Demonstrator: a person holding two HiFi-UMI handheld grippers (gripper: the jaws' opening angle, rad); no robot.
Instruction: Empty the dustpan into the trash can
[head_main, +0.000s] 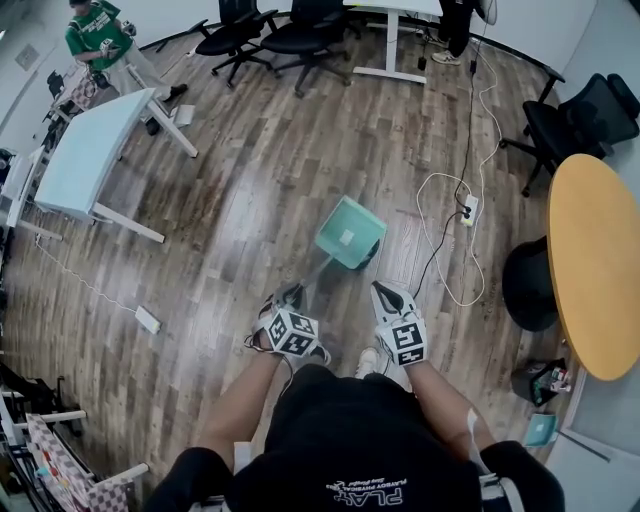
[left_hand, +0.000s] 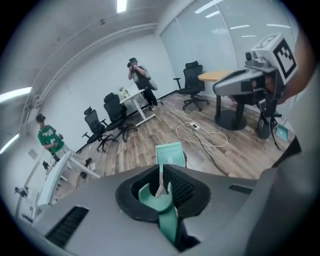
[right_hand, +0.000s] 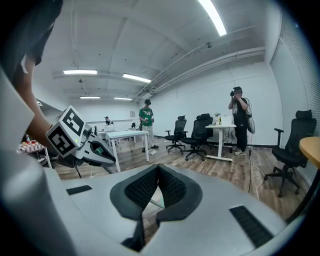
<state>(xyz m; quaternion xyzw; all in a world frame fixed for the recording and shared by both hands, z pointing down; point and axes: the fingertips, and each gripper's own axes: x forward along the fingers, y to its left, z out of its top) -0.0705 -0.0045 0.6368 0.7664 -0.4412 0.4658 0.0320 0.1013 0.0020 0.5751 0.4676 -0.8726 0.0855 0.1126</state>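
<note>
My left gripper (head_main: 291, 293) (left_hand: 162, 187) is shut on the teal handle (left_hand: 161, 202) of a dustpan. From there the thin handle runs up to the teal dustpan pan (head_main: 350, 232) (left_hand: 170, 152), which hangs tilted over the wood floor. A dark rim (head_main: 369, 257) (left_hand: 184, 159) shows under the pan's right edge; it looks like the trash can, and the pan hides most of it. My right gripper (head_main: 385, 290) (right_hand: 159, 170) is just right of the handle, its pads closed together with nothing between them.
A white cable and power strip (head_main: 468, 210) lie on the floor right of the pan. A round orange table (head_main: 595, 260) on a black pedestal stands at the right, with a small bin (head_main: 540, 380) beside it. Office chairs (head_main: 300, 35) and a white desk (head_main: 95, 150) stand farther off, and a person (head_main: 100, 35) is at the far left.
</note>
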